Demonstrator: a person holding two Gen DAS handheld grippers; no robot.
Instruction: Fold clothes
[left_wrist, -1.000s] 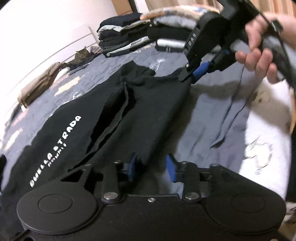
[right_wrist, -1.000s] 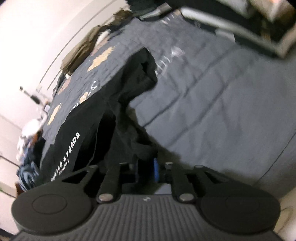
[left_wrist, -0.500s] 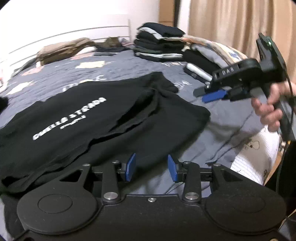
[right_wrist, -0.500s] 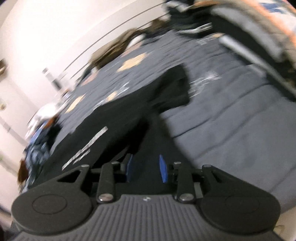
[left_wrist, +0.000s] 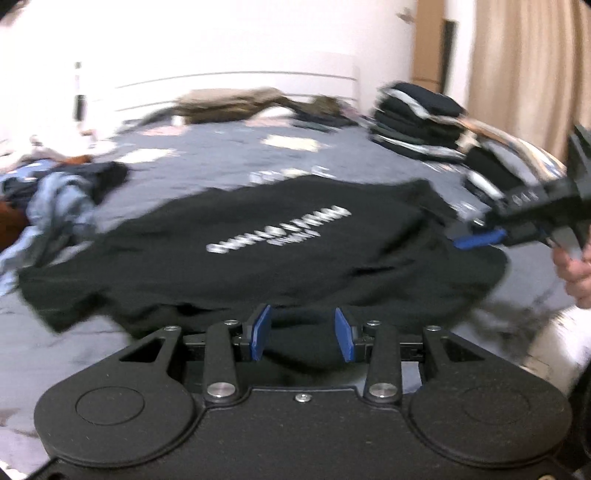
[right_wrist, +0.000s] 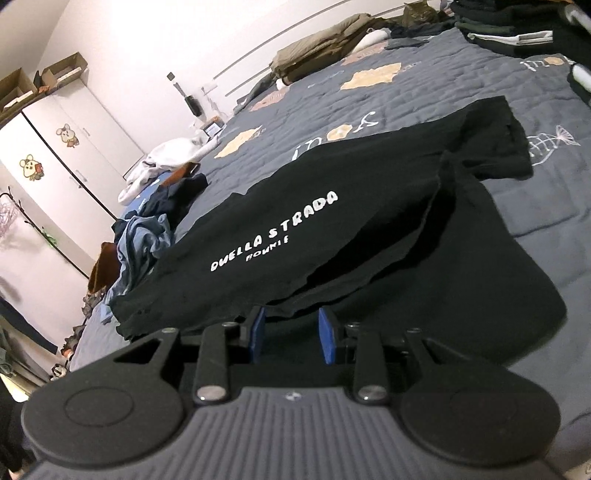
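Observation:
A black T-shirt (left_wrist: 280, 258) with white lettering lies spread on the grey quilt, its near side folded over; it also shows in the right wrist view (right_wrist: 332, 236). My left gripper (left_wrist: 301, 334) is open, its blue pads just above the shirt's near edge, holding nothing. My right gripper (right_wrist: 291, 334) is open and empty over the shirt's near fold. The right gripper also shows at the right edge of the left wrist view (left_wrist: 480, 242), above the shirt's right side, held by a hand (left_wrist: 576, 273).
A stack of folded dark clothes (left_wrist: 417, 118) stands at the back right of the bed. A heap of unfolded blue and dark clothes (right_wrist: 147, 229) lies left of the shirt. Olive bedding (right_wrist: 325, 48) and a cat (right_wrist: 417, 11) lie at the headboard. A white wardrobe (right_wrist: 66, 147) stands at far left.
Both grippers let go of the shirt and opened, then drew back from it. The shirt has settled flat on the quilt with its near side folded over.

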